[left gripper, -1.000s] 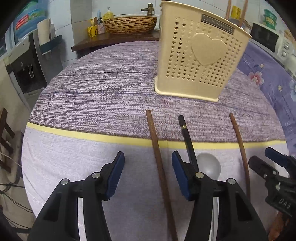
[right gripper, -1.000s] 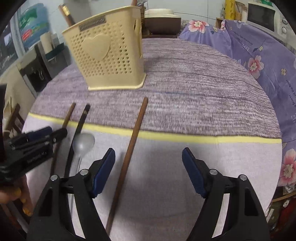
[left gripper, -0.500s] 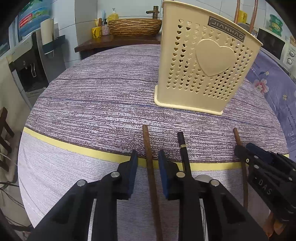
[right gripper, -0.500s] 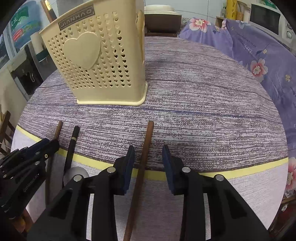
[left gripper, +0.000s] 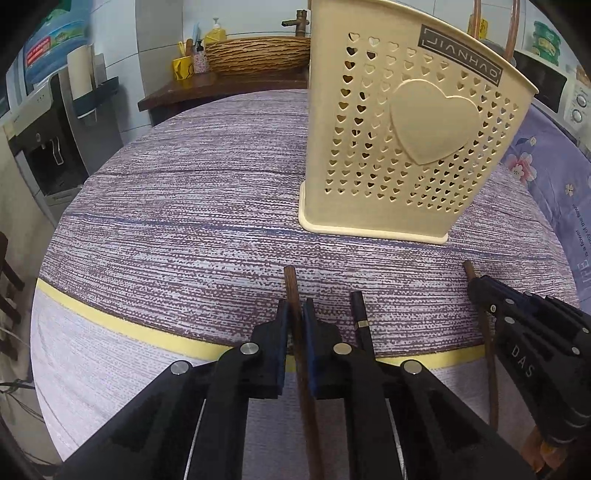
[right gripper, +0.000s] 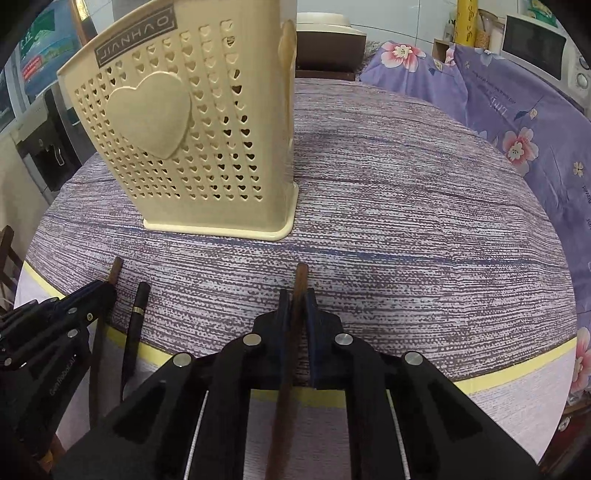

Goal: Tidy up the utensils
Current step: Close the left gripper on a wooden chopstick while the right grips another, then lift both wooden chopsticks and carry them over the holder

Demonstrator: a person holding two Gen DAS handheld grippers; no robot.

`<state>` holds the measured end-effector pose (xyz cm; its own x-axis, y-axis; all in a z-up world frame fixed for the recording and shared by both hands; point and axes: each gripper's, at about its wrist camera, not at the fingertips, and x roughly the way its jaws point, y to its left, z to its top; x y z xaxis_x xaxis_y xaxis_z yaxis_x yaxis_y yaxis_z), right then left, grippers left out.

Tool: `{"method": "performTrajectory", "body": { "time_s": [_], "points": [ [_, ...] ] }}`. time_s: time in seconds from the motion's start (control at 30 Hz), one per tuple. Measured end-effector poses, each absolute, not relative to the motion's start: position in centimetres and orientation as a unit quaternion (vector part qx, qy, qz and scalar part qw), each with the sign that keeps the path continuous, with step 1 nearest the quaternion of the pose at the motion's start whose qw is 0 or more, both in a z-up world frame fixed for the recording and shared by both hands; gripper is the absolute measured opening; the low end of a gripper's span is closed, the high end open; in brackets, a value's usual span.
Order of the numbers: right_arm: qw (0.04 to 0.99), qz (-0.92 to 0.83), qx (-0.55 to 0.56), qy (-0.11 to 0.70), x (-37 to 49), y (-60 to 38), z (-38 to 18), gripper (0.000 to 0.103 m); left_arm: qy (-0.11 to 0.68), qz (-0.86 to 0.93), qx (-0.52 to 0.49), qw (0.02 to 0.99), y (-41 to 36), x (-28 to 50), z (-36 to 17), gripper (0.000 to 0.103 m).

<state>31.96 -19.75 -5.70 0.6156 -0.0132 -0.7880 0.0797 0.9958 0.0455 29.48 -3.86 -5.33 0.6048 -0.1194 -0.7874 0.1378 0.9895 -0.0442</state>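
Observation:
A cream perforated utensil holder (left gripper: 406, 147) (right gripper: 184, 147) with a raised heart stands on the round table's striped cloth (left gripper: 184, 229). Three utensils lie in front of it. My left gripper (left gripper: 295, 310) is shut on the left brown wooden stick (left gripper: 290, 280). My right gripper (right gripper: 297, 299) is shut on the right brown stick (right gripper: 302, 275). Between them lies a black-handled spoon (left gripper: 360, 321) (right gripper: 136, 314), its bowl hidden. Each gripper also shows at the edge of the other's view: the right gripper (left gripper: 517, 332) and the left gripper (right gripper: 55, 325).
Two thin brown handles (left gripper: 513, 22) rise out of the holder. Behind the table is a wooden sideboard with a woven basket (left gripper: 258, 55); a water dispenser (left gripper: 48, 140) stands left. A purple floral cloth (right gripper: 517, 129) and a microwave (right gripper: 535, 48) are on the right.
Both grippers moved forward towards the holder and went from wide open to shut, each clamping the brown stick that lay between its fingers.

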Motion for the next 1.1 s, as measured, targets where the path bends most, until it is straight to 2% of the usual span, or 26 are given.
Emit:
{"method": "performTrajectory", "body": {
  "time_s": [0.37,0.8,1.1],
  "points": [
    [0.916,0.001,0.057,0.398,30.3,-20.1,-3.2,0.009,0.417,-0.087,-0.024,0.904,-2.7,28.9,-3.9,0.009],
    [0.96,0.051,0.062,0.267,24.1,-23.5,8.3,0.008,0.294,-0.106,-0.053,0.949,0.7,24.2,6.7,0.009],
    [0.967,0.059,0.078,0.235,22.0,-24.8,12.1,0.008,0.244,-0.107,-0.059,0.962,1.6,22.9,10.9,0.009]
  ]
}}
